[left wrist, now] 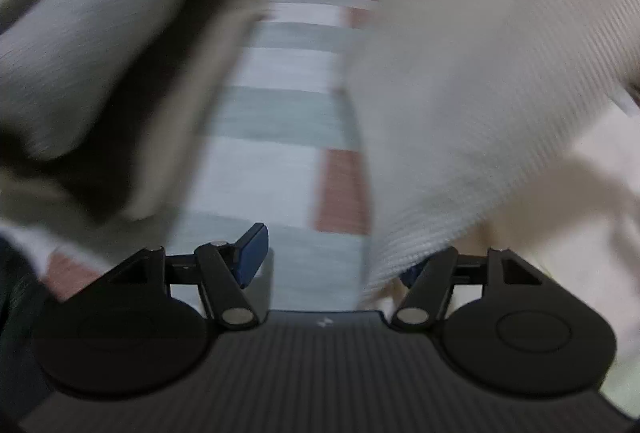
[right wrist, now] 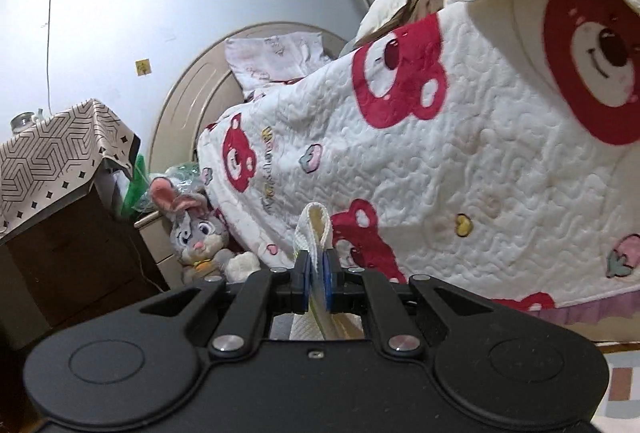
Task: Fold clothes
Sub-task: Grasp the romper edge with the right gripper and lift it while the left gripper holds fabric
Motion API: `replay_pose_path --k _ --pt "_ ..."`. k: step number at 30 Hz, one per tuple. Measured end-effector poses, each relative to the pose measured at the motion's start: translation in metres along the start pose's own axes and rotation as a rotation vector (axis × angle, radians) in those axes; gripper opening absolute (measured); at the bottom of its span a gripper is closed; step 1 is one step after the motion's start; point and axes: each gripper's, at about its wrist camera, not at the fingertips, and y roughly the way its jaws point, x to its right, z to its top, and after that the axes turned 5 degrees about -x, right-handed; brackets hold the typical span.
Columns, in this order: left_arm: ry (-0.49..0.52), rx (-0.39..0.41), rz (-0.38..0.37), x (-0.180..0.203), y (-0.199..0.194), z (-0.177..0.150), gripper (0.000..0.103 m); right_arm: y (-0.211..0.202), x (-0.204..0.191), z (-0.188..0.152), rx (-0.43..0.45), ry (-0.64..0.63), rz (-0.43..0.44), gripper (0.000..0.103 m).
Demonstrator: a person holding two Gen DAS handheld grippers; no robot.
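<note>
The left wrist view is blurred. My left gripper (left wrist: 332, 263) stands open over a checked pale blue, white and reddish surface (left wrist: 280, 113). Its left blue pad (left wrist: 252, 253) is bare. A white ribbed garment (left wrist: 460, 93) hangs down on the right and covers the right finger; I cannot tell whether it touches the pad. A grey garment (left wrist: 80, 53) fills the upper left. In the right wrist view, my right gripper (right wrist: 317, 281) is shut on a fold of white ribbed garment with a yellowish edge (right wrist: 316, 229), which sticks up between the blue pads.
A bed with a white quilt printed with red bears (right wrist: 460, 153) fills the right wrist view. A grey plush rabbit (right wrist: 196, 233) sits by the bed. A dark cabinet under a patterned cloth (right wrist: 60, 161) stands at the left, beside a curved headboard (right wrist: 192, 93).
</note>
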Motion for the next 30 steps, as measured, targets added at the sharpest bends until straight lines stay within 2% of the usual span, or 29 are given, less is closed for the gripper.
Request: replay_pose_path --k 2,4,8,11,15,19,22,24,27,30 --pt "-0.049 -0.012 0.029 -0.009 0.002 0.000 0.063 -0.007 0.009 -0.017 -0.016 0.012 -0.046 0.008" --pt "-0.031 -0.038 0.059 -0.009 0.006 0.000 0.063 -0.011 0.023 -0.038 -0.045 0.047 -0.094 0.008" --pt "-0.039 -0.017 0.038 -0.012 -0.006 0.002 0.063 -0.014 0.064 -0.083 -0.123 0.189 -0.178 0.009" --pt "-0.022 0.053 -0.015 -0.010 -0.020 0.004 0.063 -0.015 0.086 -0.100 -0.155 0.272 -0.191 0.009" --pt "0.067 0.049 -0.050 0.005 -0.019 0.002 0.063 -0.016 0.089 -0.092 -0.146 0.273 -0.150 0.009" --pt "0.203 0.041 -0.214 0.025 -0.028 -0.006 0.070 -0.014 0.068 -0.063 -0.087 0.187 -0.101 0.009" --pt "0.299 0.049 -0.135 0.050 -0.019 -0.012 0.070 -0.011 0.048 -0.038 -0.057 0.134 -0.039 0.009" --pt "0.284 0.067 -0.023 0.053 -0.008 -0.007 0.070 -0.014 0.039 -0.025 -0.035 0.131 0.005 0.009" --pt "0.128 0.098 0.041 0.026 -0.004 0.008 0.070 -0.023 0.032 -0.011 -0.008 0.165 0.094 0.009" --pt "-0.056 0.126 0.084 -0.008 -0.004 0.019 0.072 -0.030 0.026 -0.010 0.013 0.157 0.115 0.008"
